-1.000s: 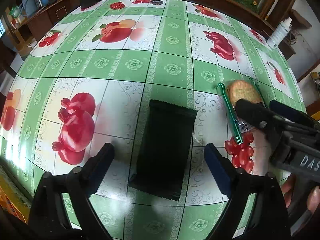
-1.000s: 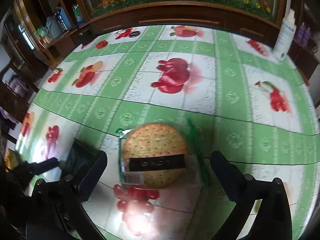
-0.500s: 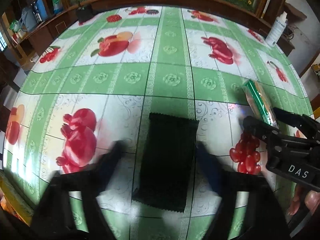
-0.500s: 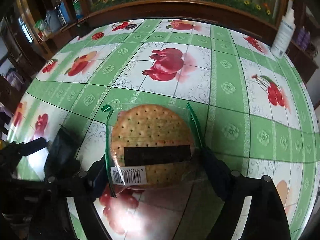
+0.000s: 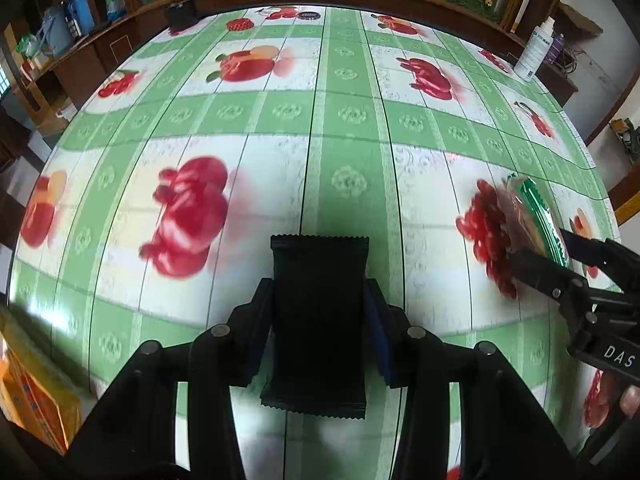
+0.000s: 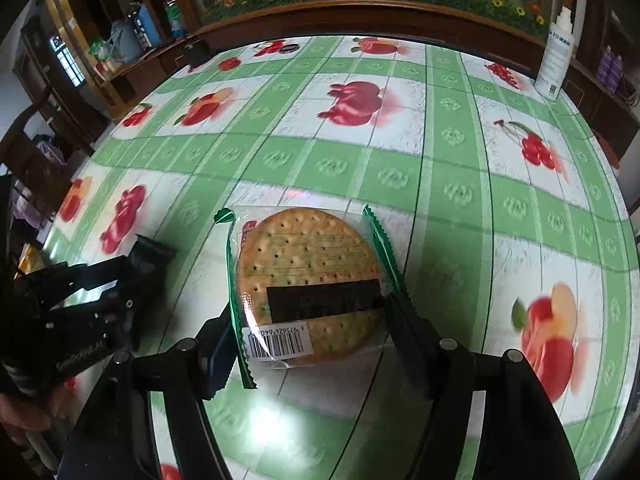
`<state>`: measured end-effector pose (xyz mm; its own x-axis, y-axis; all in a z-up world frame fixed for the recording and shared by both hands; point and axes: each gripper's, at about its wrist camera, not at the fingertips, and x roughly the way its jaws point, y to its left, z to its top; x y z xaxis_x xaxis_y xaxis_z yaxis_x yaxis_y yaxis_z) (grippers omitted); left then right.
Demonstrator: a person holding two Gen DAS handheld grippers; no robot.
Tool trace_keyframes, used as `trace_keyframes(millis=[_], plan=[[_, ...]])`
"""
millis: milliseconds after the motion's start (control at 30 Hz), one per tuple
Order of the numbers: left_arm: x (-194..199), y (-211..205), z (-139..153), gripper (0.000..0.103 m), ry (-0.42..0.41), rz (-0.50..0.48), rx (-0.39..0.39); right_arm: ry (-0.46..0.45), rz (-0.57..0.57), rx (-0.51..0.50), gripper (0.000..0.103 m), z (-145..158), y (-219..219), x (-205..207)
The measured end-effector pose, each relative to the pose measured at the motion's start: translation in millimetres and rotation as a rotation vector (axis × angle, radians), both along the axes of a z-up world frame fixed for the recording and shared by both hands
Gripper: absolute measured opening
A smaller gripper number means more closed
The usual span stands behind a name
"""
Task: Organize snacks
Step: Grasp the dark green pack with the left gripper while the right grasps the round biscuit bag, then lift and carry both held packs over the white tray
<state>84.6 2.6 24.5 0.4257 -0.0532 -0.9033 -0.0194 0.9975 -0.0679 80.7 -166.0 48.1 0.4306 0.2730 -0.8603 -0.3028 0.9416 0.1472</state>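
Observation:
My left gripper (image 5: 318, 304) is shut on a black snack packet (image 5: 319, 280) and holds it above the fruit-print tablecloth (image 5: 344, 120). My right gripper (image 6: 310, 316) is shut on a round cracker in a clear wrapper with green edges (image 6: 308, 276), also lifted off the table. The cracker pack shows edge-on in the left wrist view (image 5: 532, 216), held by the right gripper (image 5: 556, 256) at the right. The left gripper with the black packet shows in the right wrist view (image 6: 132, 268) at the left.
A white bottle (image 6: 554, 60) stands at the table's far right edge; it also shows in the left wrist view (image 5: 534, 54). An orange-yellow box (image 5: 32, 392) lies at the near left. A small black object (image 5: 180, 14) sits at the far edge. Wooden cabinets ring the table.
Both grippers have closed: the left on the black packet, the right on the cracker pack. Both snacks have come up off the tablecloth.

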Motion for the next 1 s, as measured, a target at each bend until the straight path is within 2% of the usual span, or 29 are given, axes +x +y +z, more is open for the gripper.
trace_keyframes(millis=[200, 233, 333, 567, 767, 900, 1000], plan=[[-27, 8, 7, 0.046, 0.001, 0.0, -0.053, -0.003, -0.01, 0.036, 0.065, 5, -2, -23], [-32, 9, 9, 0.046, -0.002, 0.001, -0.06, -0.011, -0.011, 0.044, 0.06, 9, -3, -28], [-41, 10, 12, 0.046, -0.008, -0.003, -0.066, -0.016, -0.011, 0.052, 0.054, 14, -3, -37], [-59, 6, 13, 0.046, 0.003, -0.026, -0.09, -0.027, -0.045, 0.057, 0.048, 20, -9, -48], [-60, 0, 13, 0.046, 0.003, -0.041, -0.094, -0.023, -0.152, 0.112, 0.048, 18, -39, -38], [-55, -3, 11, 0.046, 0.007, -0.046, -0.089, 0.007, -0.106, 0.125, 0.051, 17, -34, -39], [-52, -2, 9, 0.046, 0.011, -0.04, -0.09, 0.036, -0.083, 0.205, 0.062, 16, -31, -41]])
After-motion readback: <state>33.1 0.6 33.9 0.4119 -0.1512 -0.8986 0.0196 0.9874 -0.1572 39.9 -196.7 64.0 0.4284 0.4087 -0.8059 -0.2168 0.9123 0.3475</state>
